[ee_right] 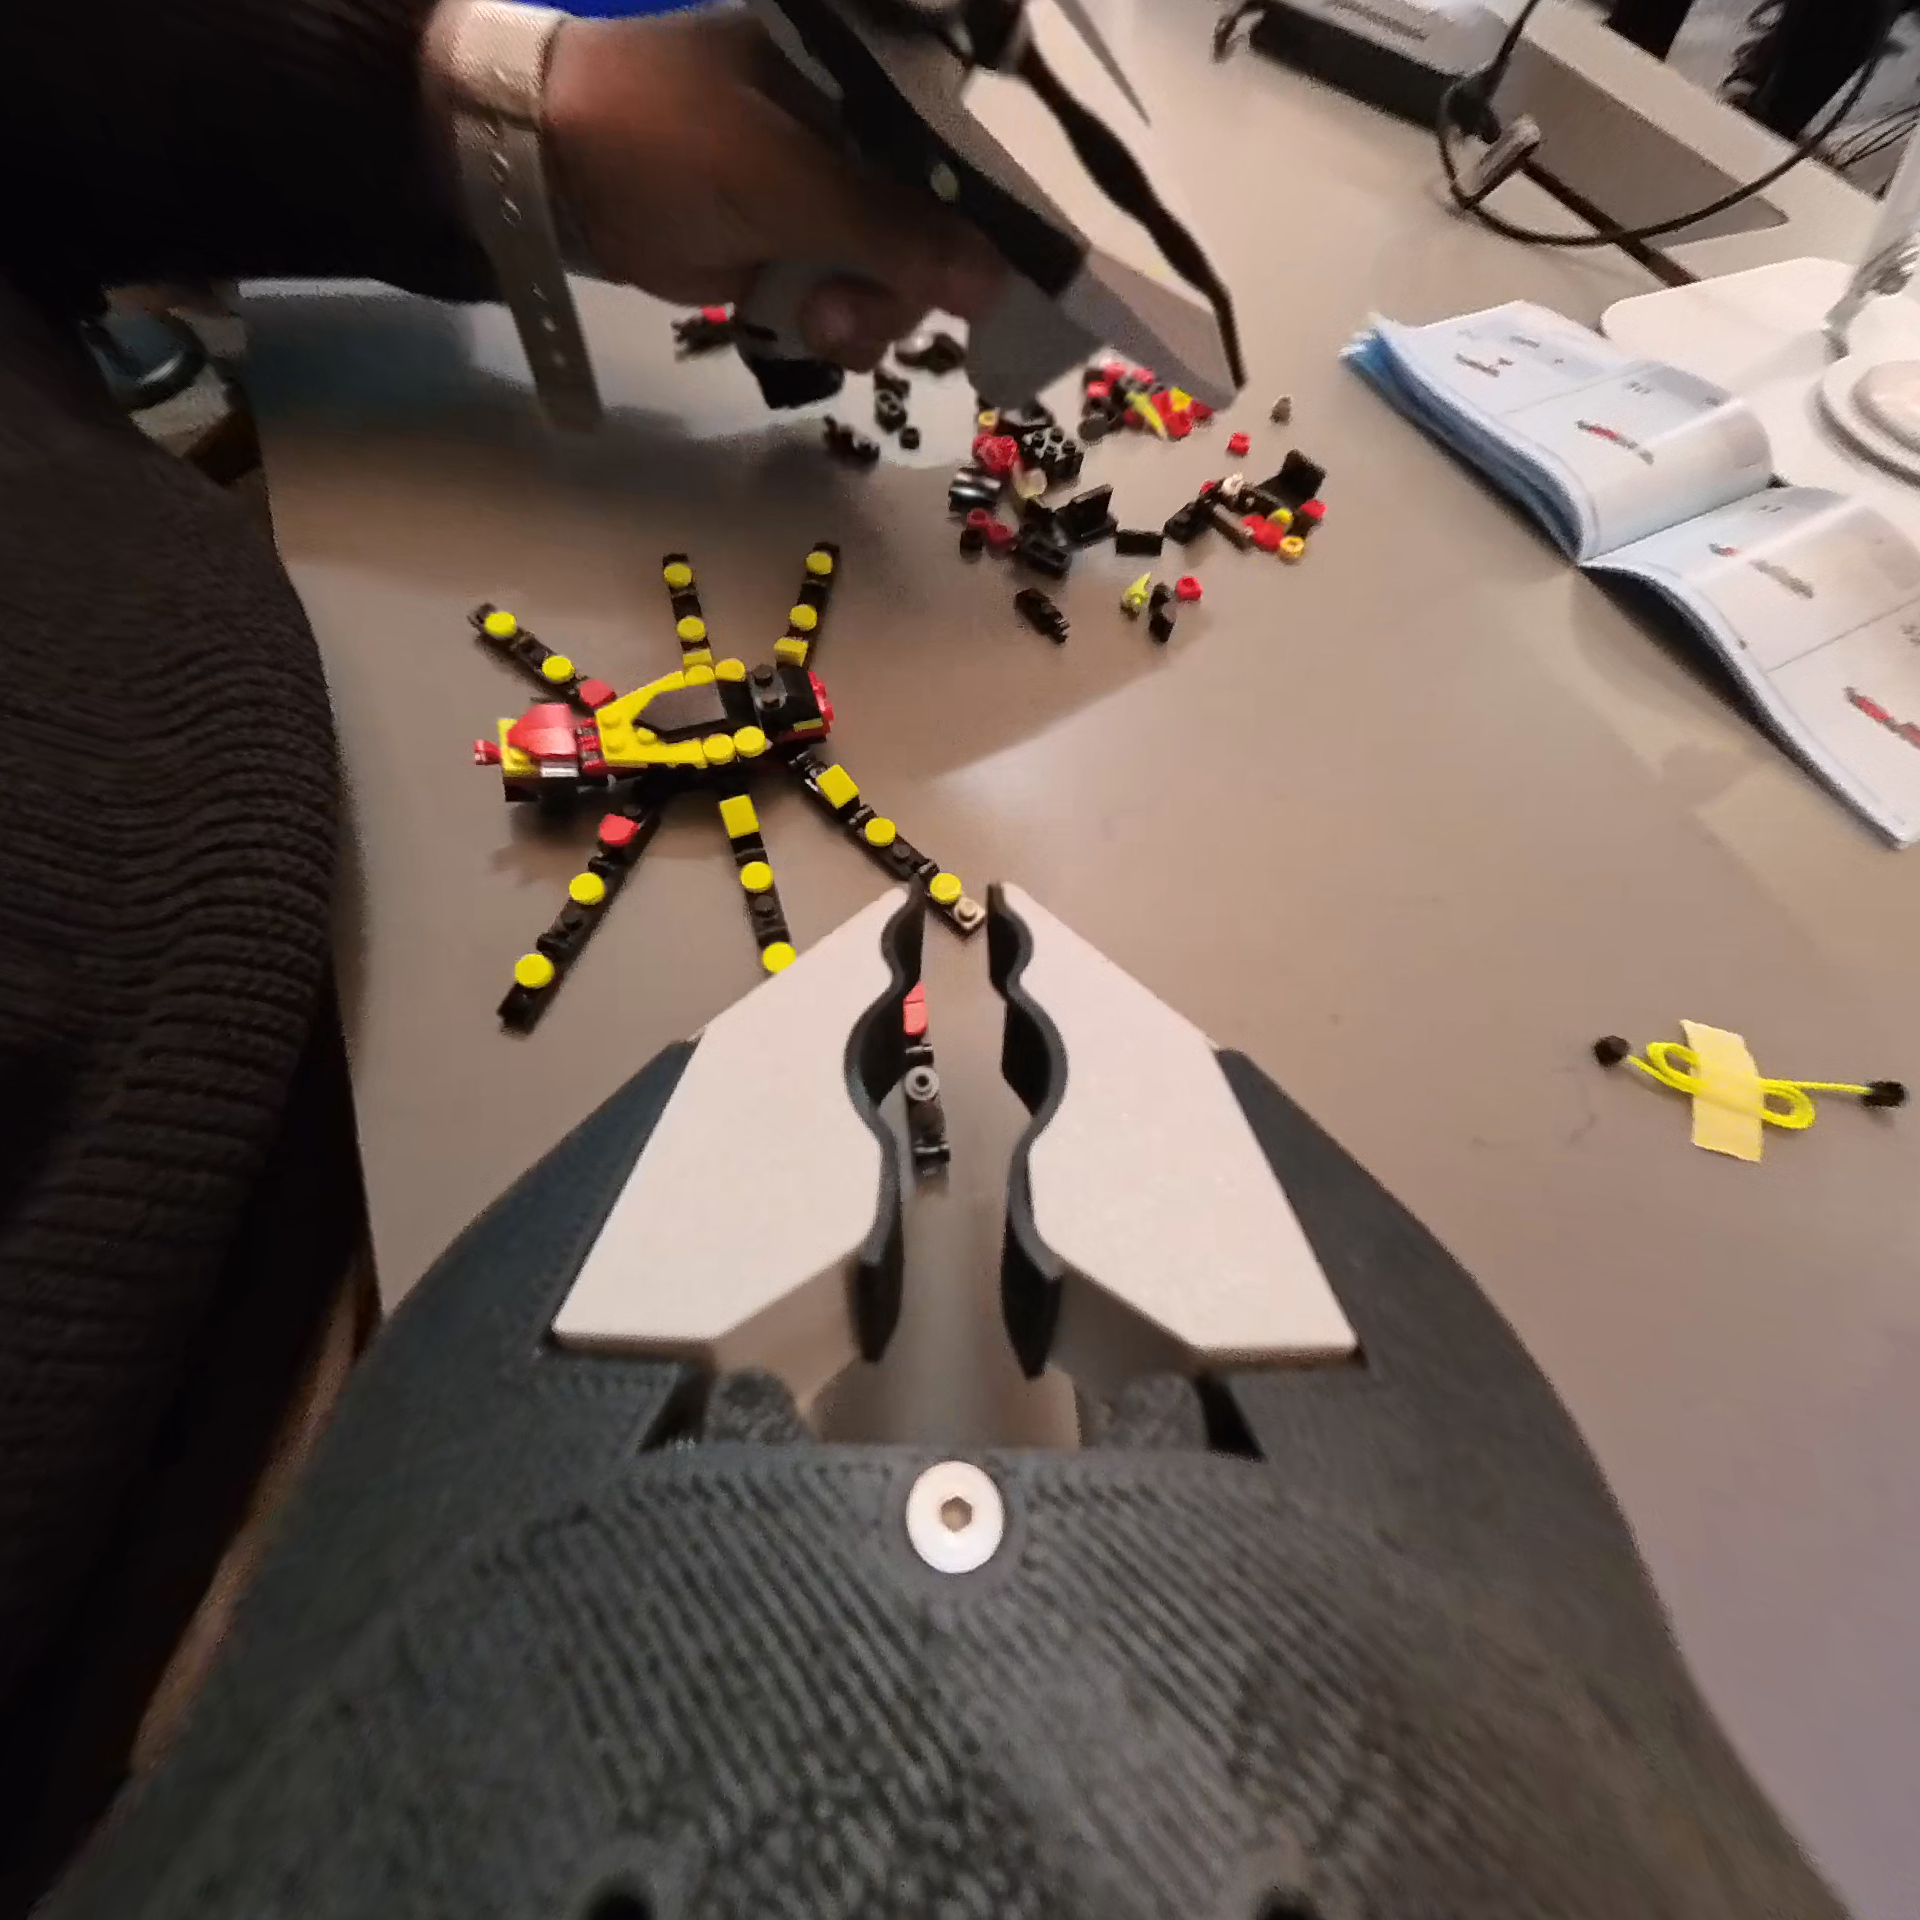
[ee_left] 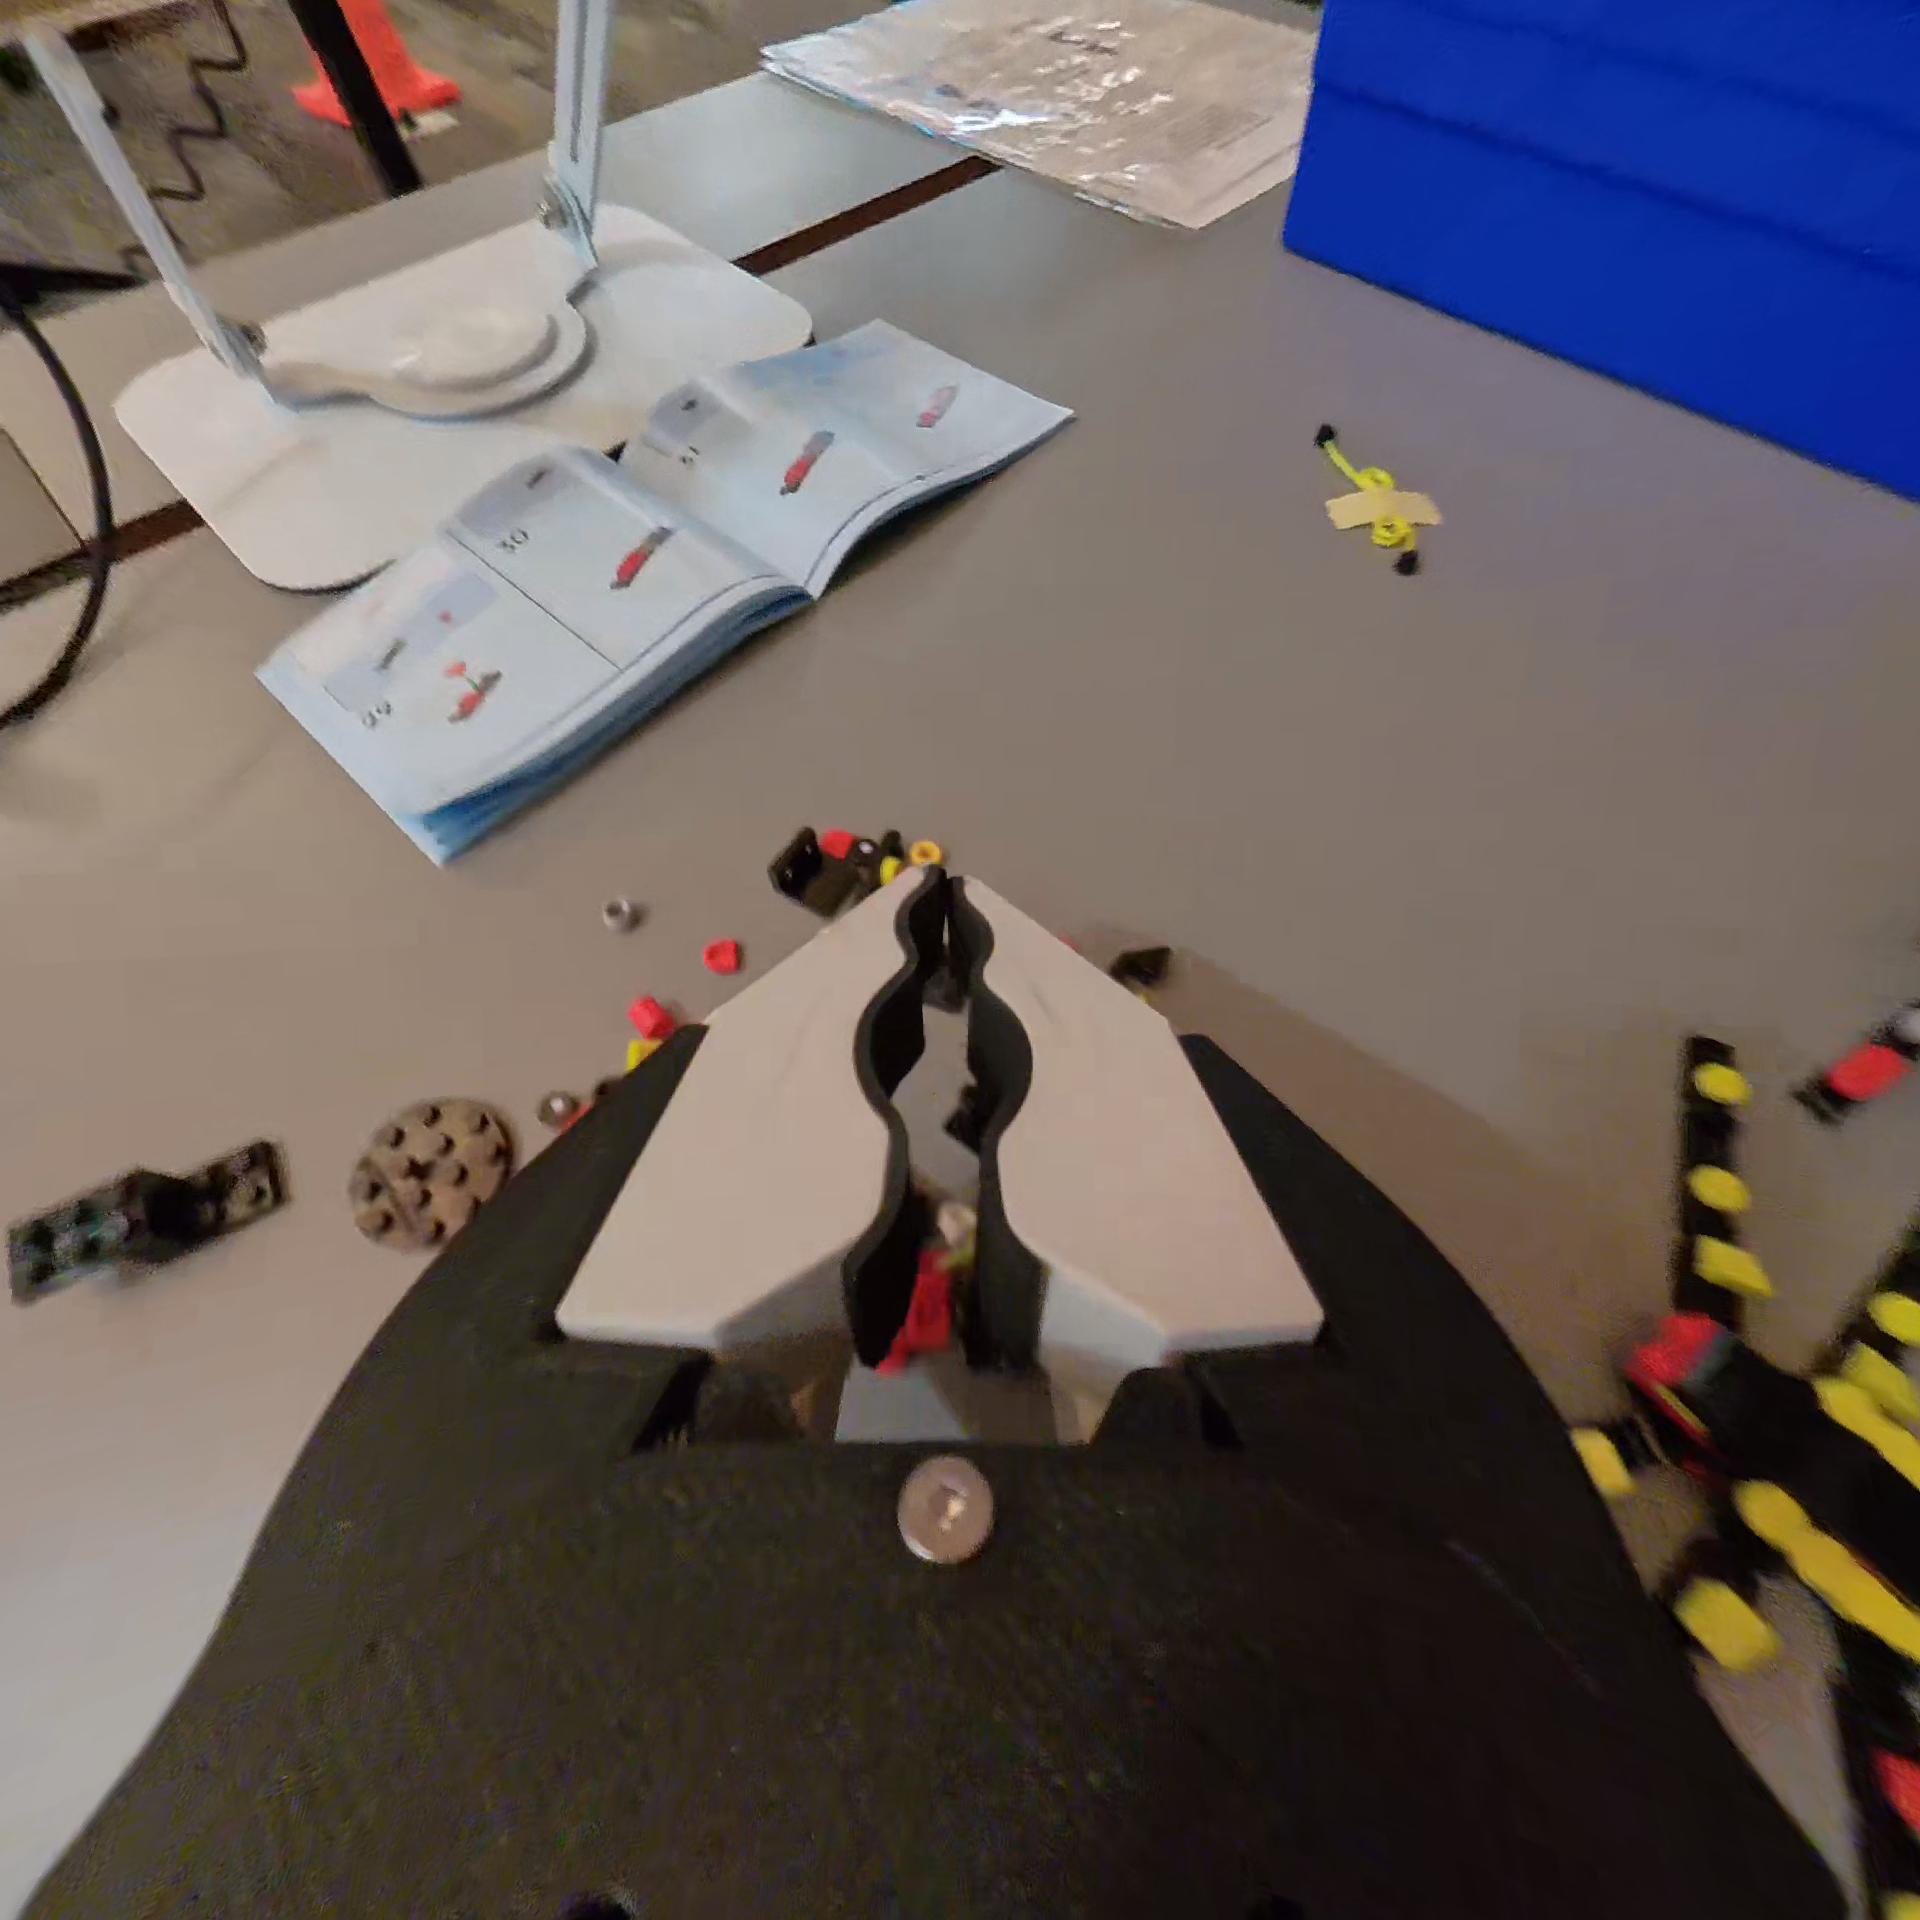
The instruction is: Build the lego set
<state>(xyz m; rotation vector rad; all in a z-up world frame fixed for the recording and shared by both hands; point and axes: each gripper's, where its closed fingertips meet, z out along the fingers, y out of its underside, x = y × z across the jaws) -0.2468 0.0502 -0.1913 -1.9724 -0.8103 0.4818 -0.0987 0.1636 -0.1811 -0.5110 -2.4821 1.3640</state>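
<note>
Right, my left gripper (ee_left: 943, 883) hangs over the loose brick pile (ee_right: 1132, 488) w/ its tips nearly touching; can't tell if anything is pinched, there's a dark sliver between the tips but it's too blurry. In the right wrist view the same gripper sits above the pile's far edge, held by a hand (ee_right: 717, 177) w/ a grey watch strap (ee_right: 520, 208).

My right gripper (ee_right: 954, 902) is released, jaws apart w/ a clear gap, holding nothing. A small black-and-red piece (ee_right: 923, 1081) lies on the table (ee_right: 1351, 831) in that gap. Tips are just beside the end of one leg of the spider model (ee_right: 675, 727), which lies flat on the table: red/yellow/black body, black legs dotted w/ yellow studs.

Open instruction booklet (ee_left: 665, 582) lies beyond the pile, partly on a white lamp base (ee_left: 436, 364). A blue bin (ee_left: 1621, 197) stands at the far right; its inside isn't visible. Neon-yellow cord taped down (ee_right: 1745, 1091) sits well apart to the right. A round dark plate (ee_left: 431, 1172) and a black flat piece (ee_left: 145, 1216) lie left of the pile
</note>
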